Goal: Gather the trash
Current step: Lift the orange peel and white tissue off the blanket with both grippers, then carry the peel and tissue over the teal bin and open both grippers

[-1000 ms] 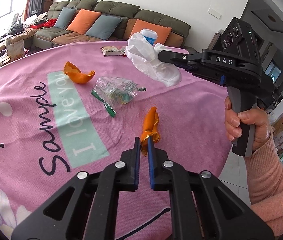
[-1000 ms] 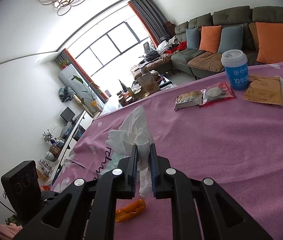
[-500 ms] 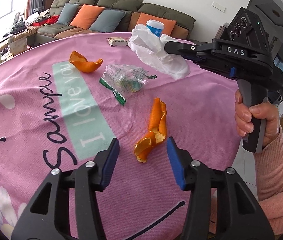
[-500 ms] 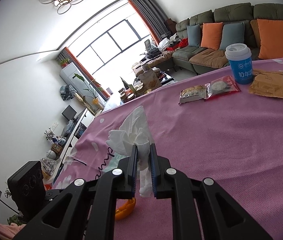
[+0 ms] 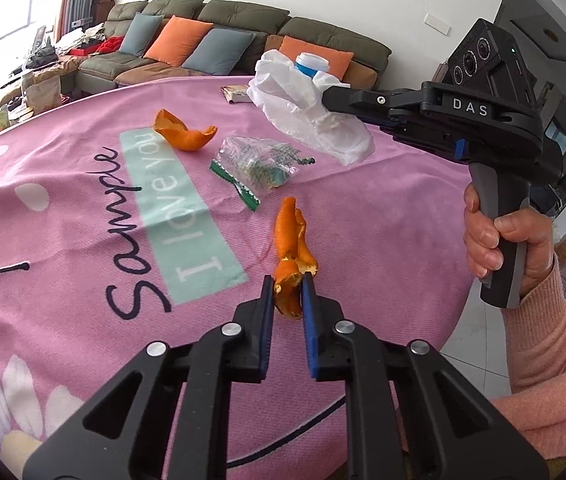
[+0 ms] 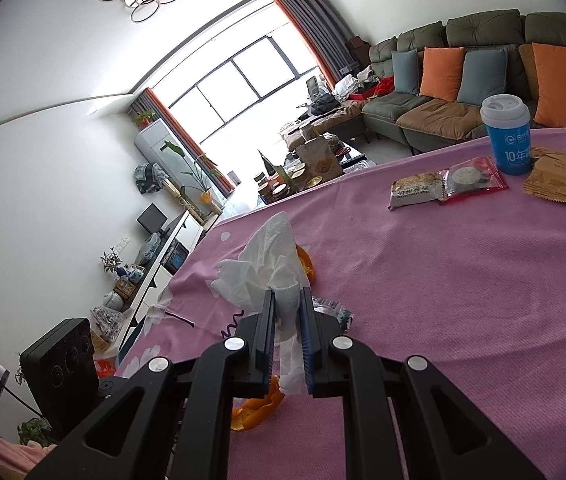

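Your left gripper point(image 5: 287, 294) is a matte black frame of triangular cut-out links; four silver round screws sit on its arms behind the fingers; each finger carries a blue inner pad point(image 5: 307, 304). Your right gripper point(image 6: 287, 308) repeats this build, with black links, silver screws and blue pads. Seen from the left wrist camera, the right unit bears white "DAS" lettering point(image 5: 470, 107) on its body; above that lettering sits a black camera block with round lenses and a small green light; below it, a grey-and-black handle. Your sleeve point(image 5: 555, 360), below the handle, is ribbed salmon-pink knit.
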A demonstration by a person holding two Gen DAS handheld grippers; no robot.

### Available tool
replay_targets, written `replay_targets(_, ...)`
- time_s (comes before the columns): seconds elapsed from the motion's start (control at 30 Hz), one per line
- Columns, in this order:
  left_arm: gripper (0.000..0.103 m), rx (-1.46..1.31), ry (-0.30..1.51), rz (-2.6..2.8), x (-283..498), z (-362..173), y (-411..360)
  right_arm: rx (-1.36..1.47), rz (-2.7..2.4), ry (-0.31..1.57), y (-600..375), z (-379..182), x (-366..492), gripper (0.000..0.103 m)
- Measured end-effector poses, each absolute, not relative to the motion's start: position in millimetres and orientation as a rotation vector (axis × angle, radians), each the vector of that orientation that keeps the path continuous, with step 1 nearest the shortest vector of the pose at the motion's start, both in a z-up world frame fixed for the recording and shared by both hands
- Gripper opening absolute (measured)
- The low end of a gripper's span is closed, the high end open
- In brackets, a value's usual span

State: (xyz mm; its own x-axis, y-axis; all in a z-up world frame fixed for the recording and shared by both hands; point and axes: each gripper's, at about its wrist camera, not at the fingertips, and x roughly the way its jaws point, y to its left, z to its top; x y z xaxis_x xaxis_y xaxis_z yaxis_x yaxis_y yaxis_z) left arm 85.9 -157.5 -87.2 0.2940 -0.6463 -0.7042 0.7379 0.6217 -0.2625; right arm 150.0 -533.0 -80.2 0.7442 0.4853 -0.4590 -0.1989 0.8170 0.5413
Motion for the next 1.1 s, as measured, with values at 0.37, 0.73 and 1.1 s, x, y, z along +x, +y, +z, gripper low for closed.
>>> replay_targets(0.37,0.014,0.029,0.810,-0.762,79,-61,-71,0.432,0.560,0.668,-464,-74,172,0.011)
replay_targets(0.73,0.014,-0.091,0.736,-0.528,67,-42,47,0.348,0.766,0.728,-362,-64,206,0.011)
replay_targets(1.1,0.014,-0.189,0.693,-0.278,65,-35,158,0.254,0.941,0.766,-257,-46,235,0.011)
